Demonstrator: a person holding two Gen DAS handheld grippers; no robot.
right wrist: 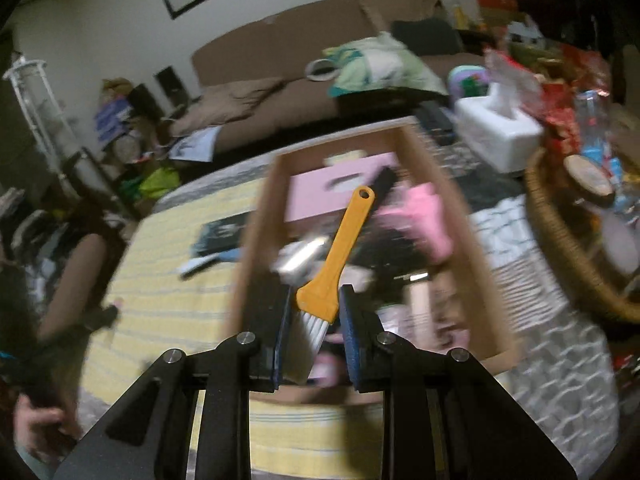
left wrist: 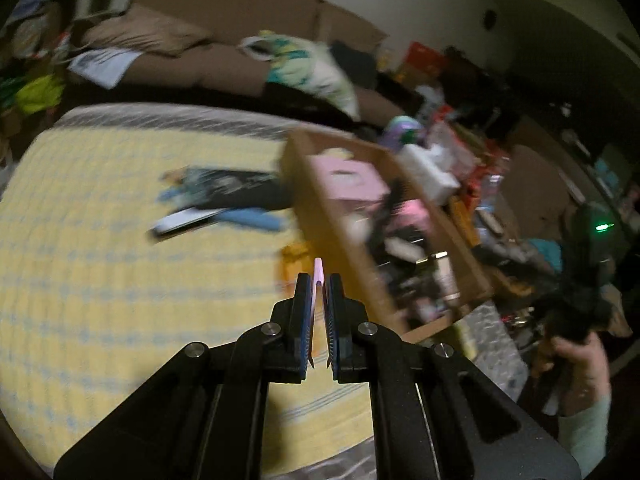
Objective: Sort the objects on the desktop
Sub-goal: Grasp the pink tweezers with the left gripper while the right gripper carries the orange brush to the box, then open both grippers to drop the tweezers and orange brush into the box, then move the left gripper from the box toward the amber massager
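The orange brush (right wrist: 338,258) is clamped at its bristle end between the closed-in pads of the right gripper (right wrist: 314,300), the white bristles pointing back toward the camera and the handle slanting up and away over the cardboard box (right wrist: 468,216). The step in hand is judged to be dropping the brush into that box. It is best done by lowering the handle tip among the contents first and only then parting the fingers, so that the brush is not left propped on the rim. The hold sits far from the handle's free end, so a swing is to be expected on release.

In the left wrist view a thin pink strip (left wrist: 318,274) is pinched between the nearly closed fingers of the left gripper (left wrist: 319,280), its tip standing just clear of the fingertips; what it is cannot be told through the blur. It is held above the yellow cloth (left wrist: 100,280), just beside the box's near wall.

Farther off, dark and blue flat items (left wrist: 224,196) lie unsorted on the cloth, and a white tissue box (right wrist: 496,136) stands beyond the box.
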